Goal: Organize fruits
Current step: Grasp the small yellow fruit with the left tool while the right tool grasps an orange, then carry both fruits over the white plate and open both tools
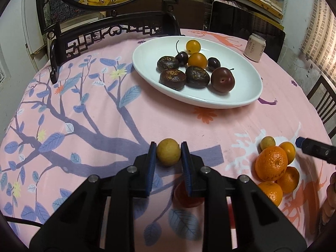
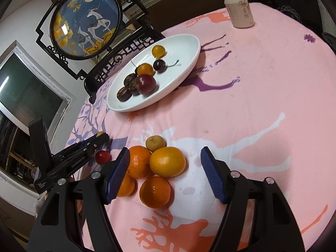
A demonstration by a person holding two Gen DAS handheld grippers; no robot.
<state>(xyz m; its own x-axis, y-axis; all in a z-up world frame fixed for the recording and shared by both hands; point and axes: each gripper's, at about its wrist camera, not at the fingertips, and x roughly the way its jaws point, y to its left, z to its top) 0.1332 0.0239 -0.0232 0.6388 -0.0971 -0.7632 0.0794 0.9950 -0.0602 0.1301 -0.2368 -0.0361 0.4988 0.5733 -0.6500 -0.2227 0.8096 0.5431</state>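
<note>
My left gripper (image 1: 168, 151) is shut on a small yellow-brown fruit (image 1: 168, 151), held just above the pink cloth; it also shows in the right wrist view (image 2: 100, 134). A red fruit (image 1: 189, 197) lies under the left gripper. A white oval plate (image 1: 241, 96) farther back holds dark plums, cherries and small orange fruits. My right gripper (image 2: 166, 161) is open over a pile of oranges (image 2: 167, 162) with a small brown fruit (image 2: 155, 143) behind them. The pile also shows in the left wrist view (image 1: 271, 163).
A pink drink can (image 2: 239, 10) stands at the table's far side. A dark carved wooden stand with a round deer picture (image 2: 86, 23) sits behind the plate. The table is round, covered by a pink patterned cloth (image 2: 262, 96). A chair (image 1: 323, 103) stands at the right.
</note>
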